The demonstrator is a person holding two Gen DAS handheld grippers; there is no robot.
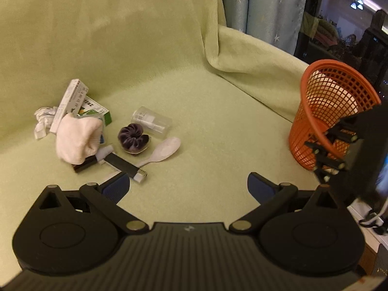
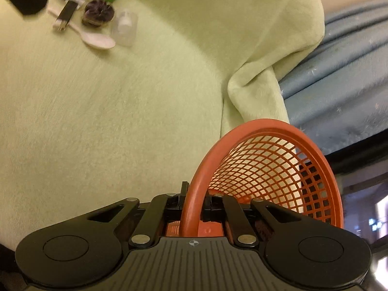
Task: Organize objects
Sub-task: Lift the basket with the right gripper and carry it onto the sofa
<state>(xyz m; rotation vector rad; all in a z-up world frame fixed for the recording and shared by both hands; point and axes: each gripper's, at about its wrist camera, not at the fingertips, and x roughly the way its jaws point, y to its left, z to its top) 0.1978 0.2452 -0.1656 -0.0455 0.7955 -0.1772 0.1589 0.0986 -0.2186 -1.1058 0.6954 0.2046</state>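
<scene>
Basket (image 1: pixel 332 114), orange mesh, stands at the right of the green-covered sofa (image 1: pixel 194 111); the left gripper (image 1: pixel 188 186) hovers wide and empty near the clutter, whose scrunchie (image 1: pixel 133 138) could snag. From the right wrist view, the right gripper (image 2: pixel 194 200) pinches the basket rim (image 2: pixel 191 194); that thin hold could tip it.

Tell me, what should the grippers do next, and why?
Probably carry the orange mesh plastic basket toward the pile: the right gripper is shut on its rim, while the purple velvet scrunchie and white plastic spoon lie far off. The left gripper is open and holds nothing.
</scene>
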